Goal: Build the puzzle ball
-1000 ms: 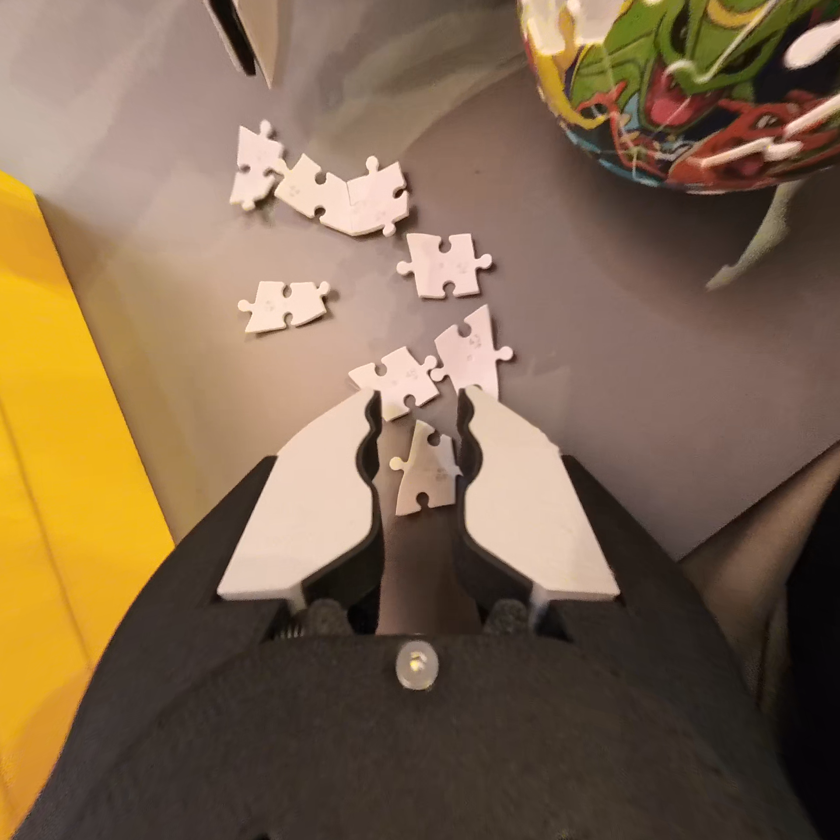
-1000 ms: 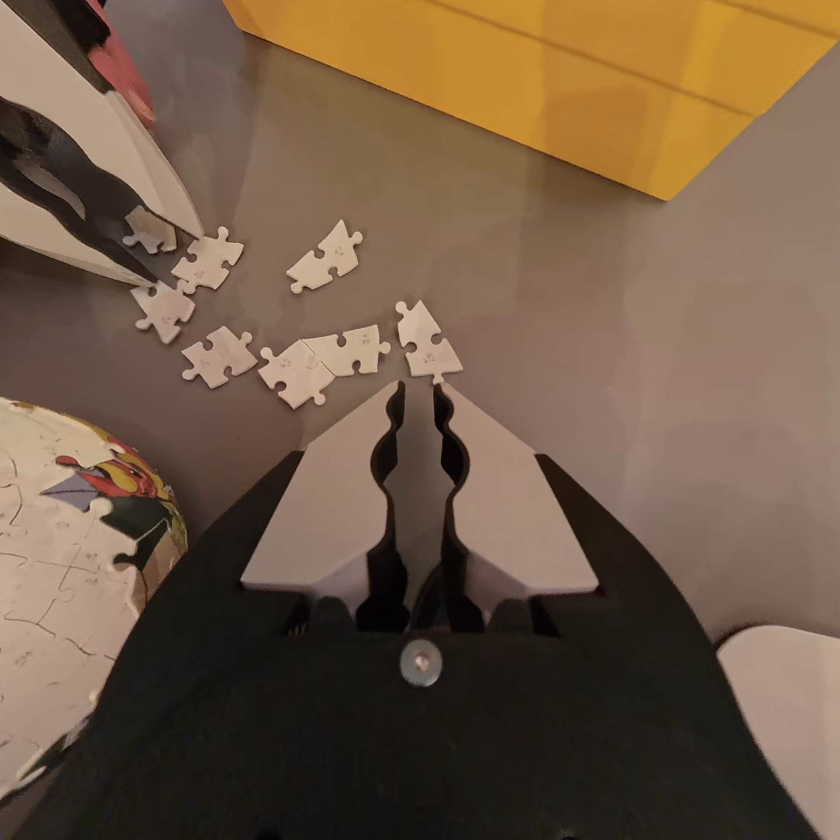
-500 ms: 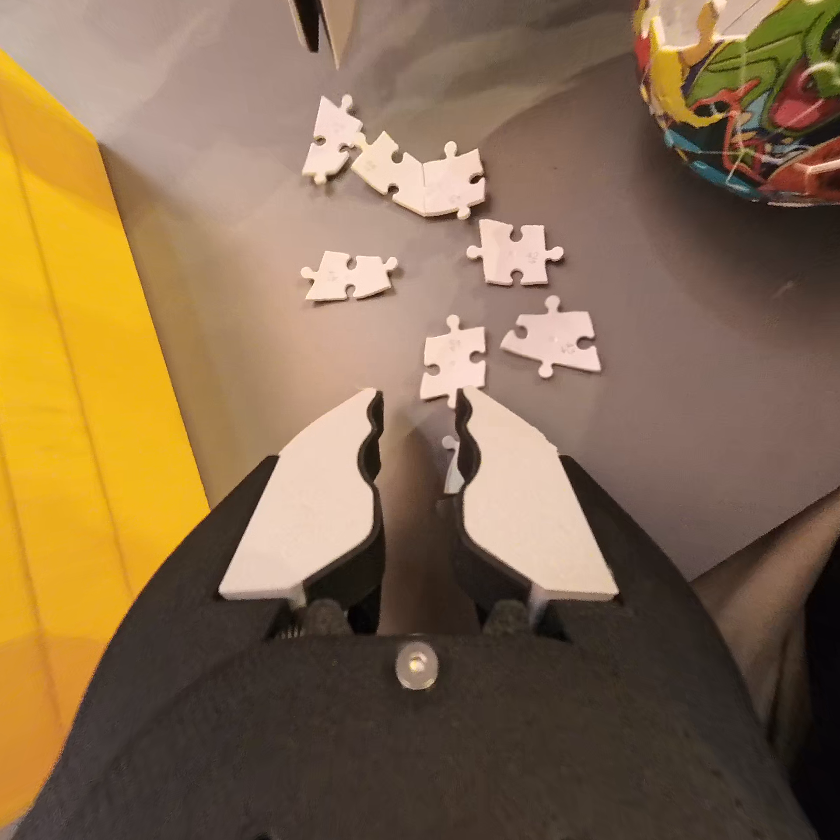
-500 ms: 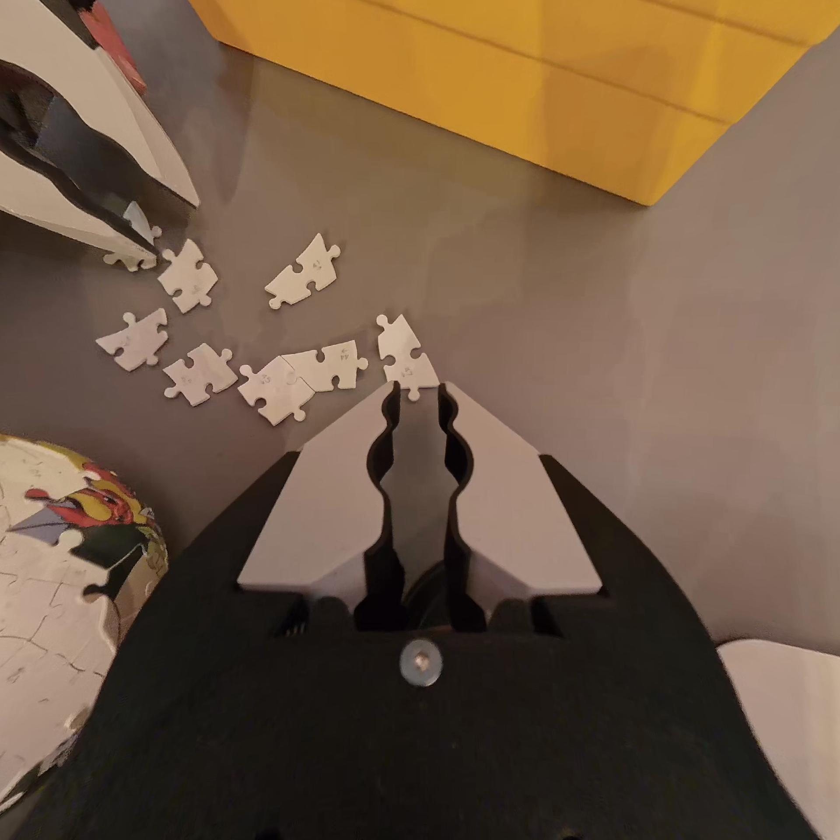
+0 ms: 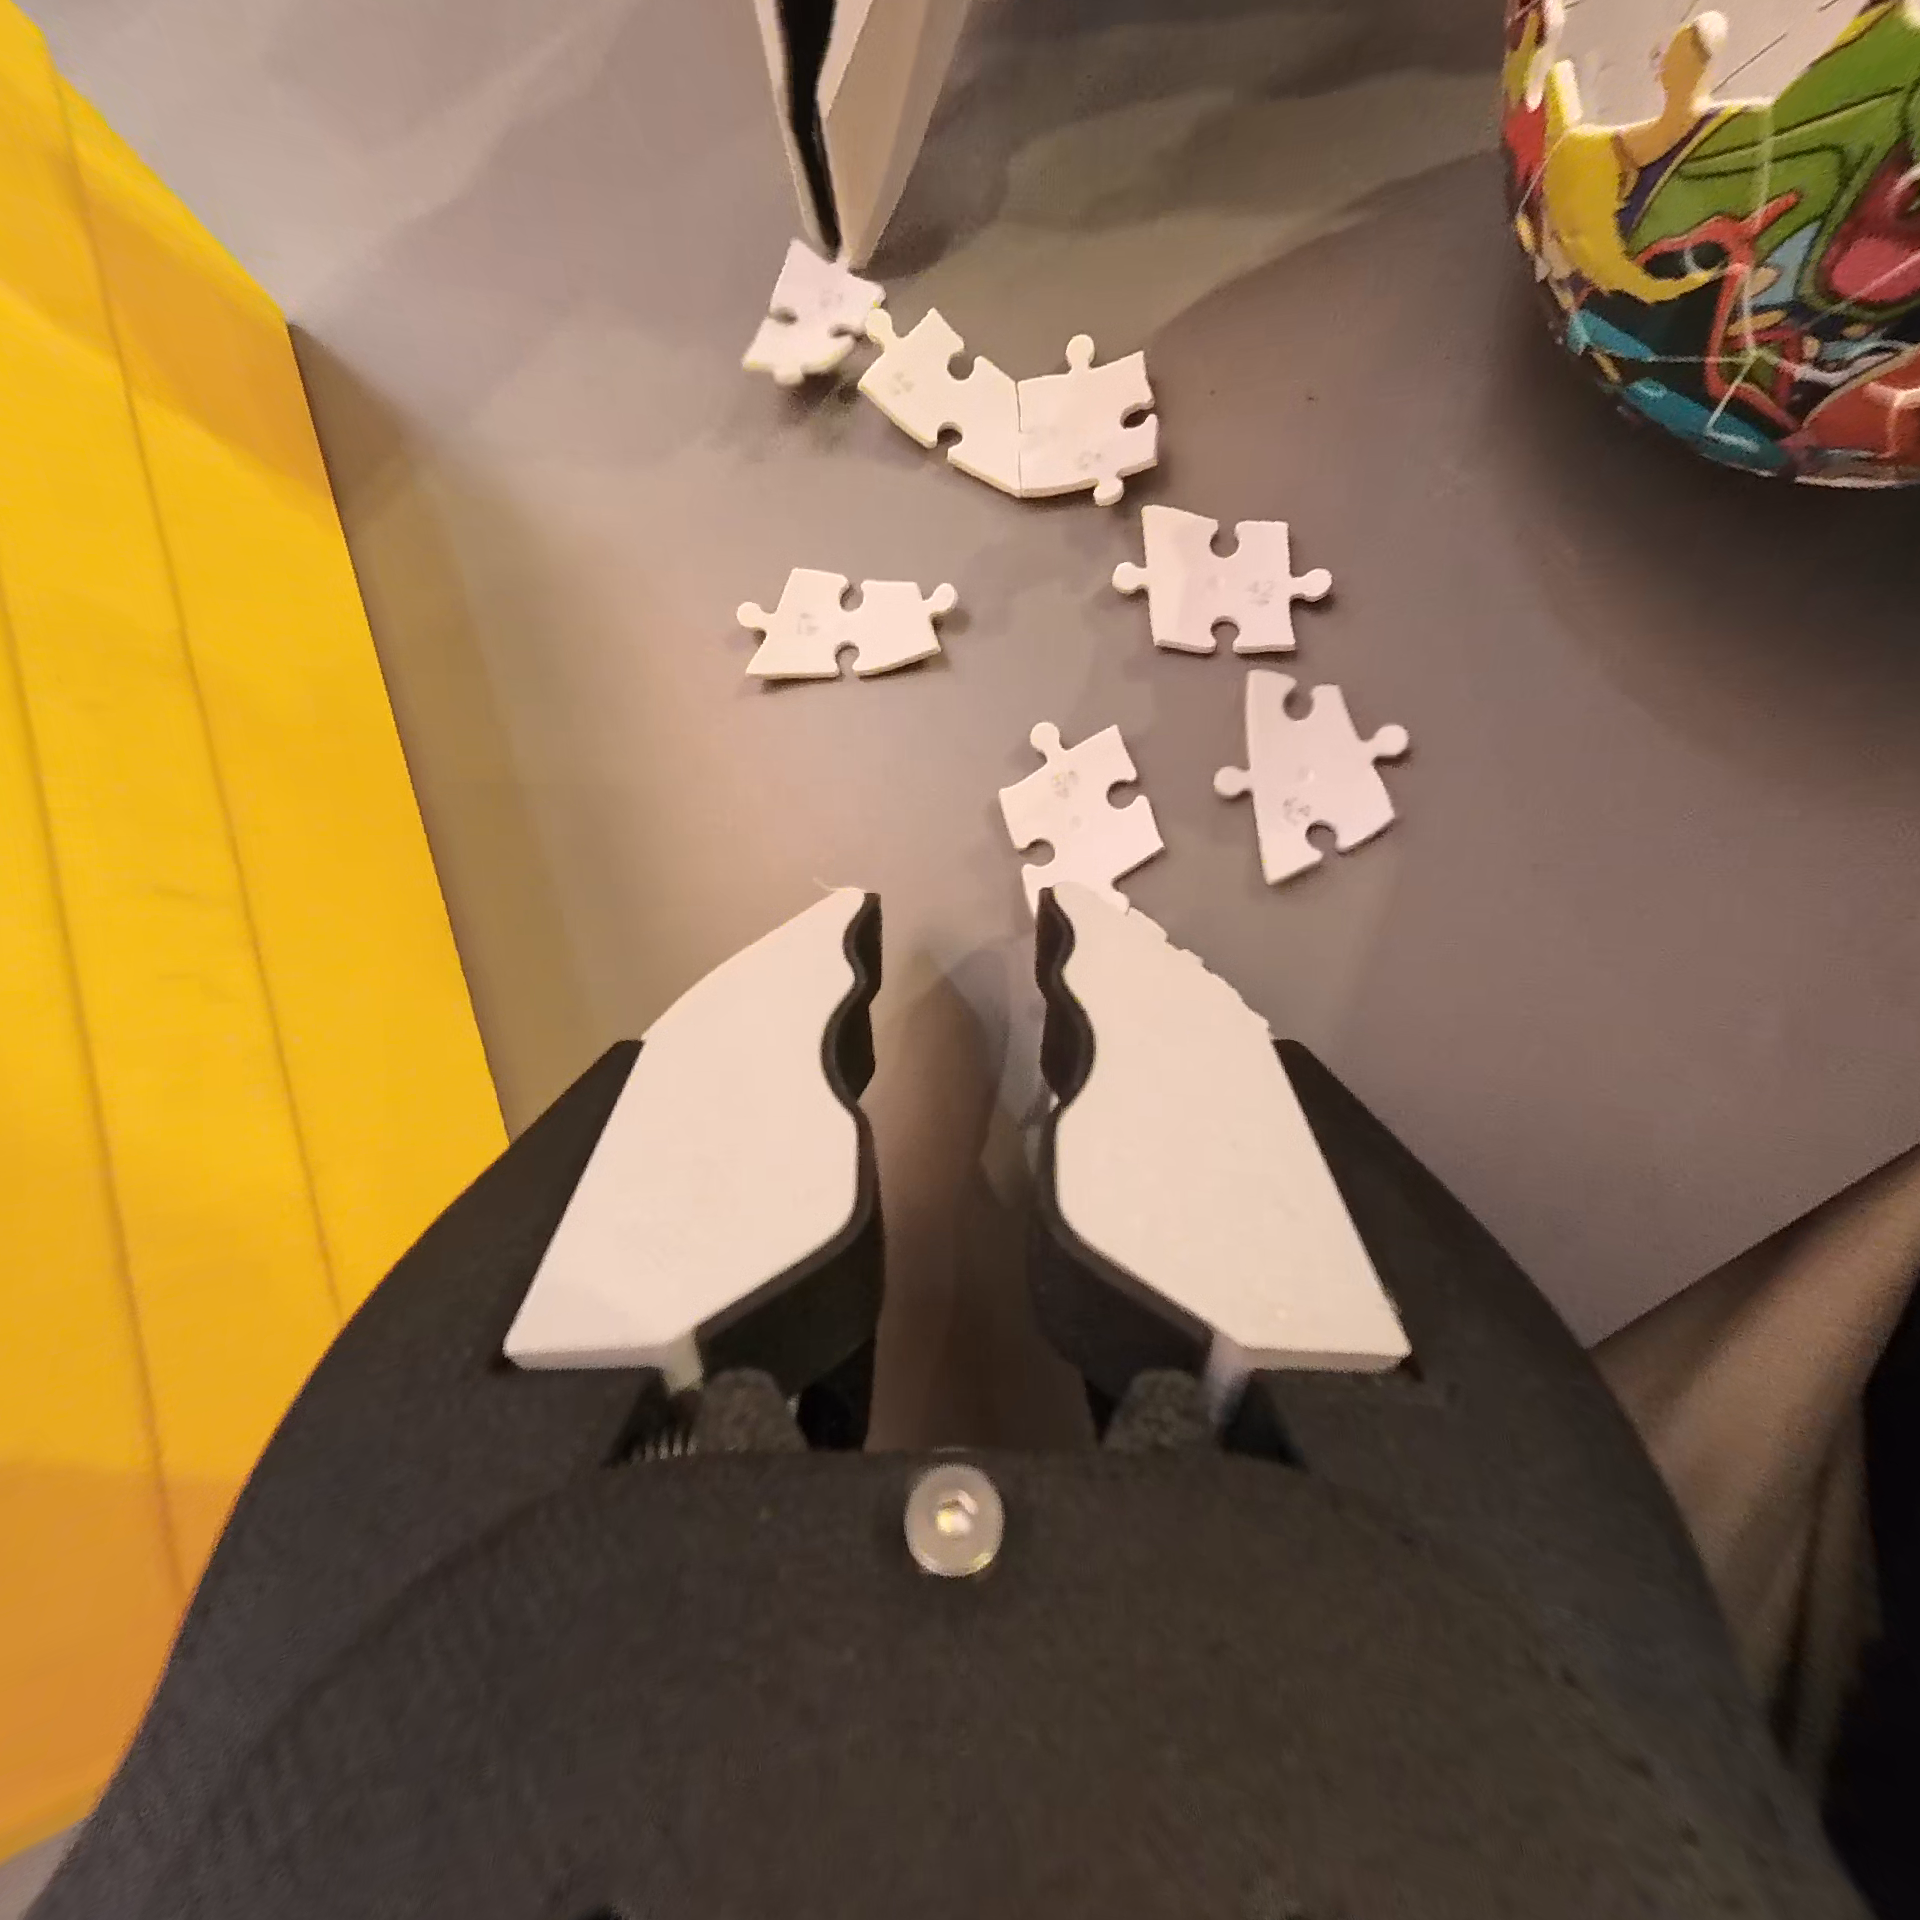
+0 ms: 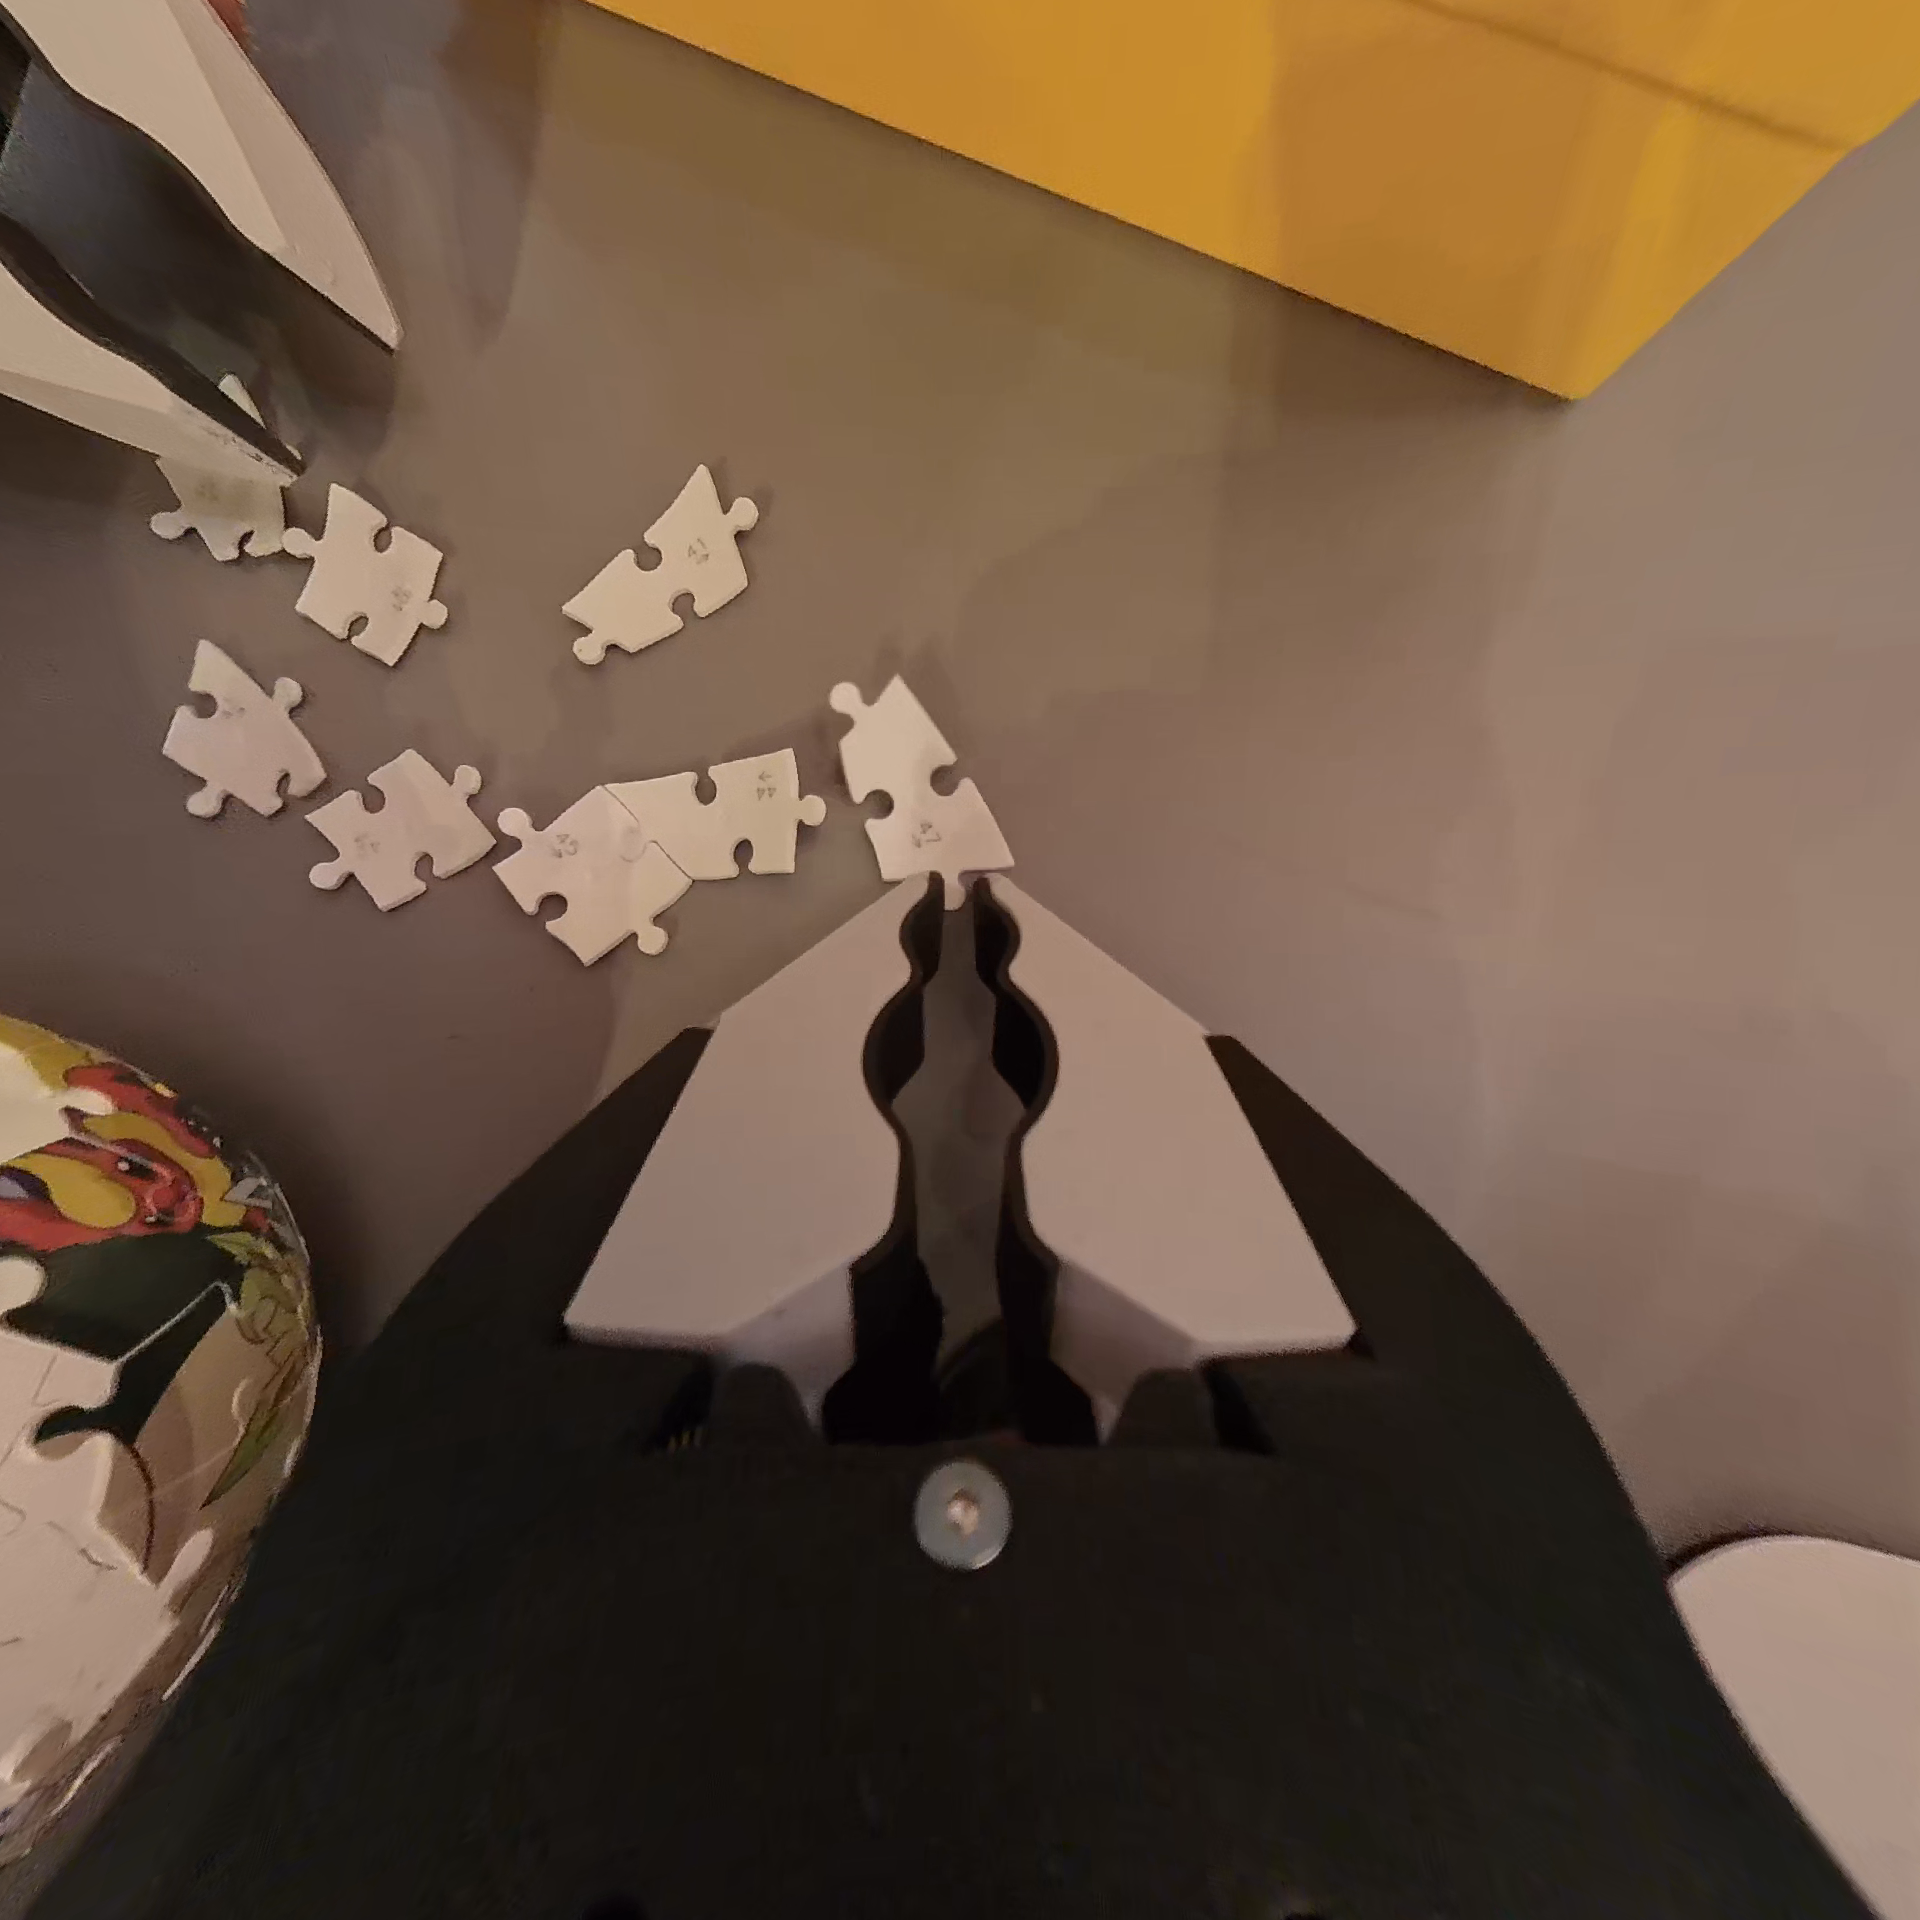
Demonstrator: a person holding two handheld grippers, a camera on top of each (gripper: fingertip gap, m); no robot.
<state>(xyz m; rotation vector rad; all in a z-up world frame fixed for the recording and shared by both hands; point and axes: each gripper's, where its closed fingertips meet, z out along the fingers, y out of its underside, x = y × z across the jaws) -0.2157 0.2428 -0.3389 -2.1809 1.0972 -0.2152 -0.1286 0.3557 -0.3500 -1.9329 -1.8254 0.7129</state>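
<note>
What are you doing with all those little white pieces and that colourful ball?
A person is building a puzzle ball using two hand-held tongs. The ball sits half-finished on the grey table, with loose white pieces lying face down beside it. The right tongs, nearly closed, have their tips at the edge of one piece, but I cannot tell if they grip it. The left tongs are open and hold nothing; one tip overlaps another piece. A yellow box stands behind.

I see white pieces (image 5: 844,627) on my grey bench (image 5: 1558,987), beside a yellow box (image 5: 156,727). The ball (image 5: 1745,260) shows green, red and yellow cartoon print.
</note>
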